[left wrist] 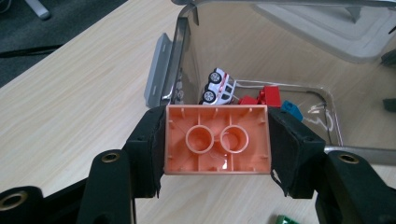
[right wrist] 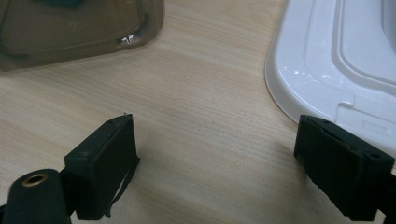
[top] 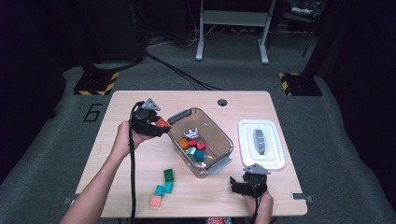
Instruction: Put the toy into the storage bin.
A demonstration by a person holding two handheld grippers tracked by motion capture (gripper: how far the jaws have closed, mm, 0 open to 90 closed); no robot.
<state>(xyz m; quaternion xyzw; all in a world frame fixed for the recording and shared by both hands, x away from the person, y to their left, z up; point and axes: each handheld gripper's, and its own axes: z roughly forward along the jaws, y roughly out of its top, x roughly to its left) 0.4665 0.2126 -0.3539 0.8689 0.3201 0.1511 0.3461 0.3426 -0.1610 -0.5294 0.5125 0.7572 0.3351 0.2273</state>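
Observation:
My left gripper [top: 159,127] is shut on an orange brick [left wrist: 216,139], hollow underside toward its camera, held just left of the clear bin's [top: 225,140] near rim. Inside the bin lie a white toy car [left wrist: 218,87], red bricks [left wrist: 267,96], a blue brick [left wrist: 293,110] and an orange one [top: 183,143]. In the high view the orange brick [top: 162,123] shows between the jaws above the table. My right gripper [top: 238,186] rests open near the table's front edge, nothing between its jaws [right wrist: 215,163]; the bin's corner [right wrist: 135,37] lies ahead of it.
A white lid [top: 261,144] lies right of the bin, its edge [right wrist: 317,79] close to my right gripper. Loose on the wooden table [top: 140,100] sit a green brick [top: 169,175], teal bricks [top: 164,189] and an orange brick [top: 155,201]. A cable hole [top: 222,102] marks the far edge.

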